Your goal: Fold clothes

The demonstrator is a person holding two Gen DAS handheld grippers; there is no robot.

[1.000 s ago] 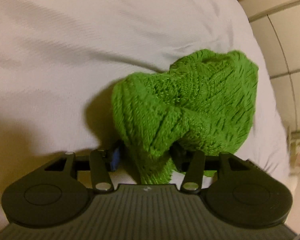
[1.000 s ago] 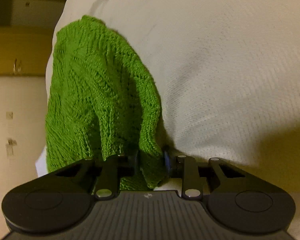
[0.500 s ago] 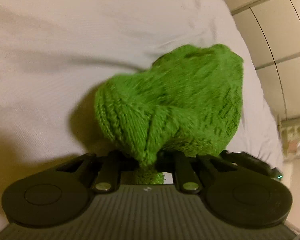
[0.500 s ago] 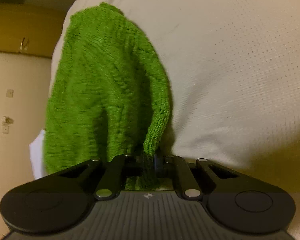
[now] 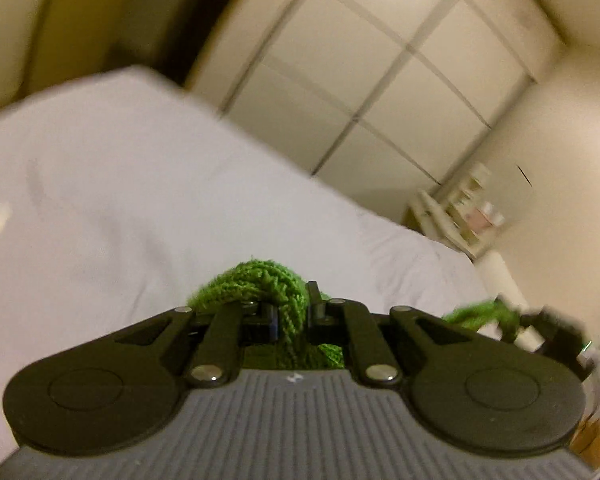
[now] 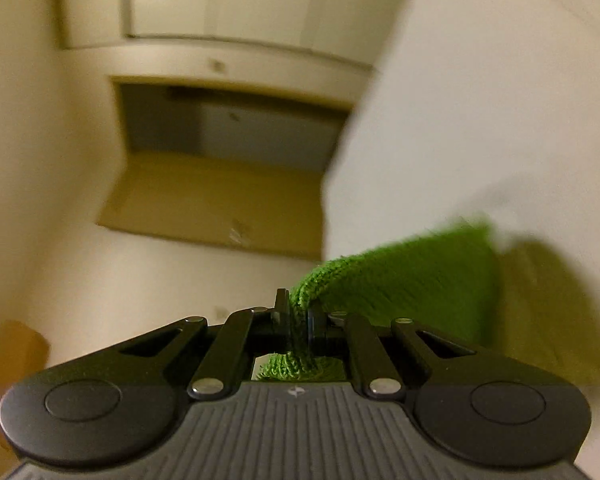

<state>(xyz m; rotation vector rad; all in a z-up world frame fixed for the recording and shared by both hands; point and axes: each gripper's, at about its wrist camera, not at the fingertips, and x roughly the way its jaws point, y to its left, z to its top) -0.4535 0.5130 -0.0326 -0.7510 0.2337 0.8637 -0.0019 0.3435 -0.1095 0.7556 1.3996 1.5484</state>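
Green knit garment (image 5: 260, 284), bright grass-green, chunky ribbed yarn, and it's up off the bed (image 5: 140, 200) now, strung between the two grippers. From the left wrist view a thick bunched fold of it humps just over the fingertips, the stitches clear and loopy there, and a narrow strip runs down between the pads with more knit pooling in the gap behind them. Off to the right edge of that same view a second tuft of green trails toward a dark blurred shape that looks like the other tool, though it's too smeared to be sure.

The left gripper (image 5: 294, 316) has just been closing and its jaws are pinched tight on that fold, only the thickness of the wool between them. The right gripper (image 6: 298, 320) has clamped down too, jaws almost together with a rolled edge of the garment (image 6: 400, 280) squeezed in them; a little frayed-looking tail pokes out below the pads, and the rest fans away to the right in a taut, motion-blurred sheet, throwing a yellowish shadow on the white cover behind it.

Under and beyond the wool, the bed's white sheet, softly creased, slopes away. Past its far edge stand pale wardrobe doors (image 5: 360, 80) with thin dividing lines, and a small cluttered shelf (image 5: 460, 212) sits near the corner. The right view looks past the mattress side (image 6: 480, 120) to a cream wall and a dark recess (image 6: 240, 128) with tan floor below.
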